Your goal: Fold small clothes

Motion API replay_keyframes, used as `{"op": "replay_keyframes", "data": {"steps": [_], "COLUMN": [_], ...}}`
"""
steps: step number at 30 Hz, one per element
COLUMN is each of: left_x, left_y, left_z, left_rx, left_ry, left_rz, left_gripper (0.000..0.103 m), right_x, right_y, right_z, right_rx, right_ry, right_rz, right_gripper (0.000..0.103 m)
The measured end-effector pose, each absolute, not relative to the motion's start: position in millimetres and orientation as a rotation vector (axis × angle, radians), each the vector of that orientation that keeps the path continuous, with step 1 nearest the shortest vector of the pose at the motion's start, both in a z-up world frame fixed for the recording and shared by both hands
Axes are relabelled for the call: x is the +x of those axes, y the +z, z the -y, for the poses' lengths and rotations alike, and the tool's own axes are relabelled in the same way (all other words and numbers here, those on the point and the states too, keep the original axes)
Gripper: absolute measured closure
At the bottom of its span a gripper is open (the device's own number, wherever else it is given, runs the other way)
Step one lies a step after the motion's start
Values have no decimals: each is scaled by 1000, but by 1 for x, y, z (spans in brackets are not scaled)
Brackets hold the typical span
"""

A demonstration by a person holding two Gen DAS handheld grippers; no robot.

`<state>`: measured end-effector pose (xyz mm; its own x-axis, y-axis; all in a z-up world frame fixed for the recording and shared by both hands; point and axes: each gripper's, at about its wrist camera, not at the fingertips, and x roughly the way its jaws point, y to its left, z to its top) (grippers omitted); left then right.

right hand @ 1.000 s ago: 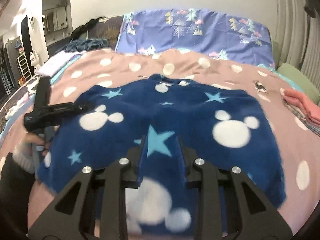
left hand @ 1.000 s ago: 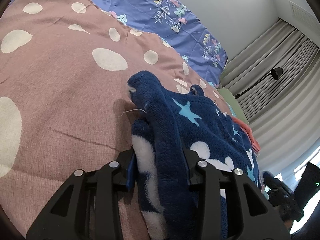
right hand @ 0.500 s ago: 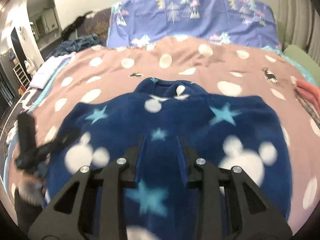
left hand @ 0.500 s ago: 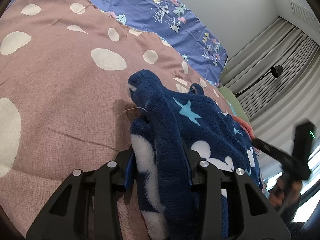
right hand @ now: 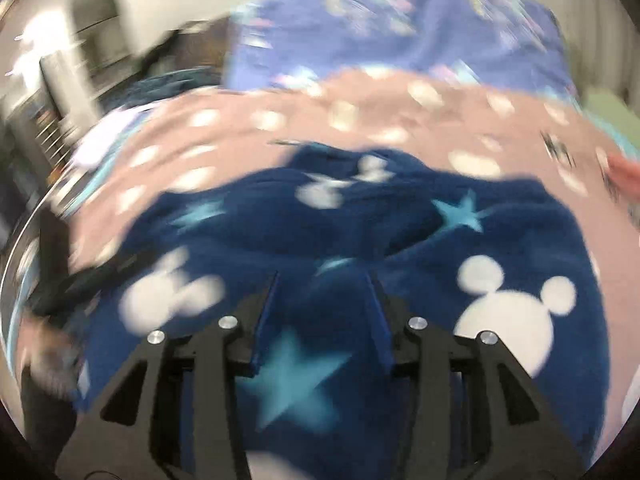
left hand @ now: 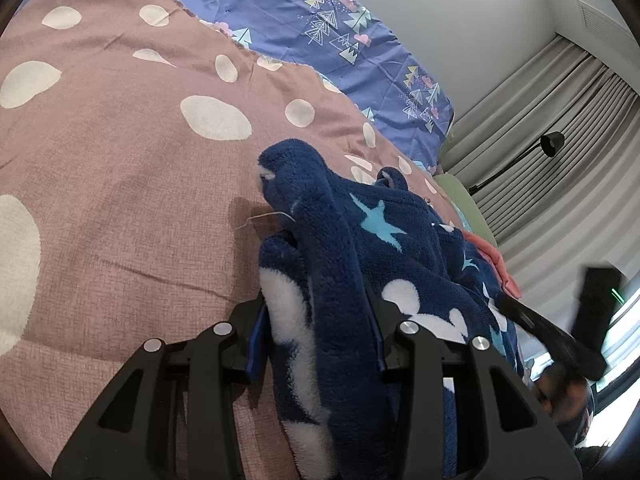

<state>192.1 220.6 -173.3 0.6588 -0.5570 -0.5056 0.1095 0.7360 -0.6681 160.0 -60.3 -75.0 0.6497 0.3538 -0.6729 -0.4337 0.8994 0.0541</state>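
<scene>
A navy fleece garment [left hand: 400,248] with white mouse heads and light blue stars lies on the dotted bedspread [left hand: 120,140]. My left gripper [left hand: 316,304] is shut on its bunched left edge, and a thick fold stands up between the pads. In the blurred right wrist view the garment [right hand: 400,216] spreads out wide. My right gripper [right hand: 322,280] hangs over the garment's near middle. Its jaws are opening, the fleece lies flat between them, and the pads are not pressing on it. The right gripper's black body [left hand: 596,300] shows blurred at the left view's right edge.
A blue tree-print sheet [left hand: 320,28] covers the head of the bed. Folded pink clothes [left hand: 496,260] and a green pillow [left hand: 460,192] lie at the bed's right side. Grey curtains and a black lamp [left hand: 552,144] stand beyond. Furniture and dark clothes [right hand: 160,84] sit far left.
The right gripper's jaws have spread and let go of the ridge of fleece they pinched, and it has moved over the garment. The left gripper keeps its hold and stays put.
</scene>
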Motion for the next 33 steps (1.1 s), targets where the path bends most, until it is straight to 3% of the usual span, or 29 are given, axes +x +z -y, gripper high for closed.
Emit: {"op": "replay_keyframes", "data": {"steps": [5, 12, 19, 24, 28, 33], "left_x": [192, 189, 187, 187, 187, 187], "left_y": [-173, -174, -175, -174, -174, -174], "left_z": [-220, -226, -229, -228, -228, -228], "left_rx": [-647, -697, -727, -728, -730, -730], "left_ry": [-409, -436, -463, -464, -466, -466], "left_rz": [-764, -745, -738, -739, -739, -739], "left_gripper": [62, 62, 62, 62, 62, 62], "right_x": [43, -31, -23, -12, -8, 2], "right_y": [-91, -139, -173, -181, -188, -189], "right_z": [-16, -77, -99, -117, -122, -121], "right_rx": [-404, -805, -1014, -1059, -1073, -1023], "right_ry": [735, 769, 624, 549, 550, 584], "right_rz": [-600, -394, -351, -272, -250, -325], "right_gripper": [41, 41, 40, 43, 56, 57]}}
